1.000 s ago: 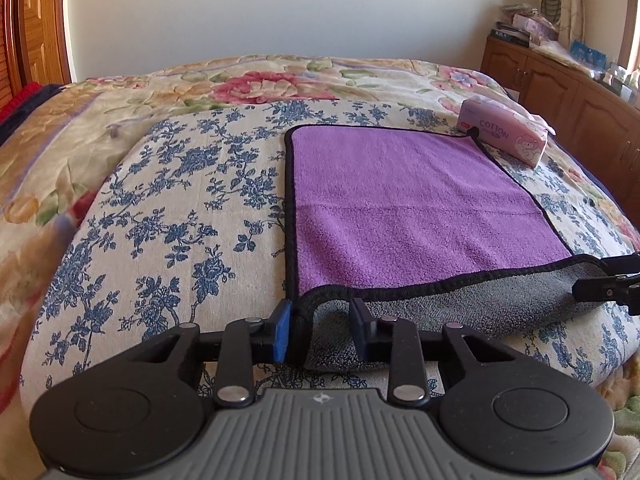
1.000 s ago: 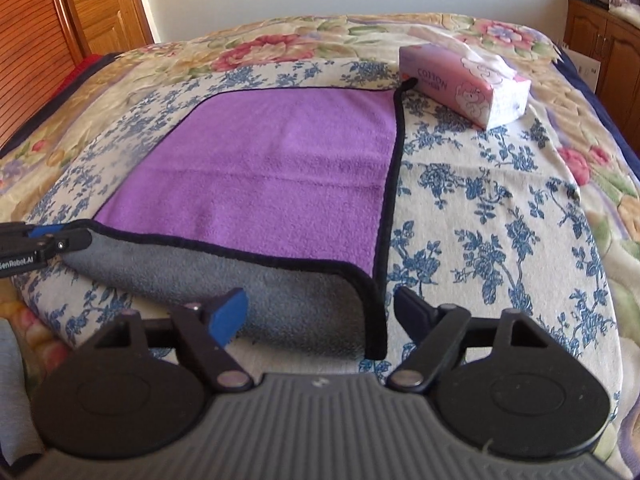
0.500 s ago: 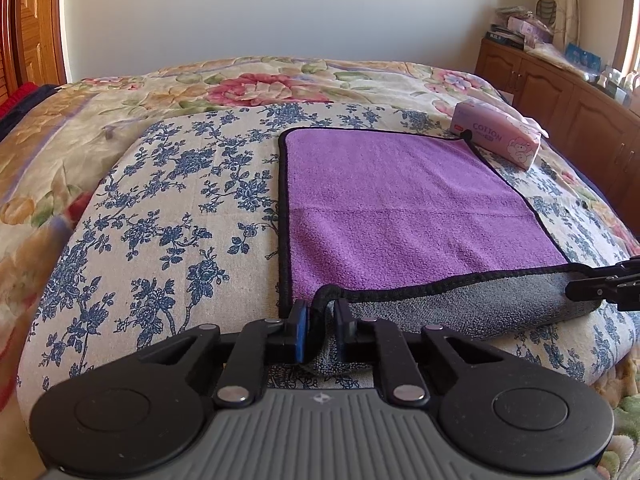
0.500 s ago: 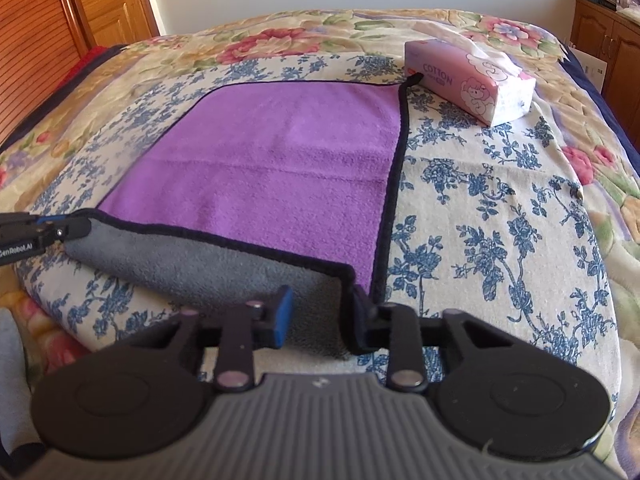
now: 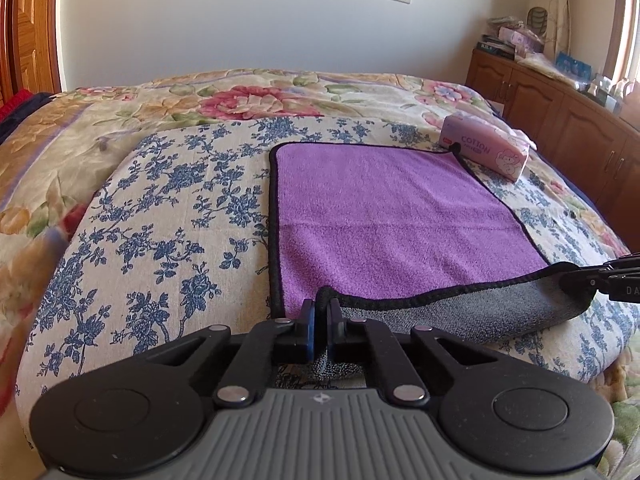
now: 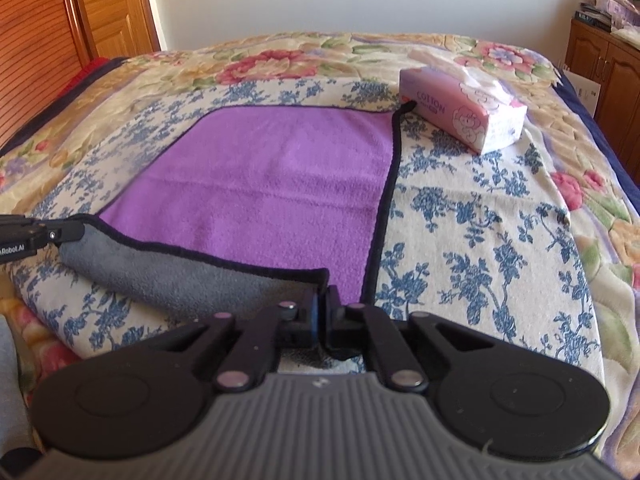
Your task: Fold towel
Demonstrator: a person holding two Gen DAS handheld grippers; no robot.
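Note:
A purple towel (image 5: 384, 216) with black trim and a grey underside lies spread on the bed; it also shows in the right wrist view (image 6: 272, 184). Its near edge is lifted and curled, showing the grey side (image 5: 460, 312). My left gripper (image 5: 320, 312) is shut on the towel's near left corner. My right gripper (image 6: 322, 300) is shut on the near right corner. Each gripper's tip shows at the edge of the other's view, the right (image 5: 600, 280) and the left (image 6: 44, 234).
A pink tissue pack (image 5: 486, 152) lies at the towel's far right corner, also in the right wrist view (image 6: 464, 110). The bed has a blue-flowered cover (image 5: 160, 216). Wooden cabinets (image 5: 560, 120) stand right; a wooden door (image 6: 108, 4) stands left.
Both grippers have closed on the towel's near corners, the right from wide open. The near edge has lifted and moved a little forward over the purple side.

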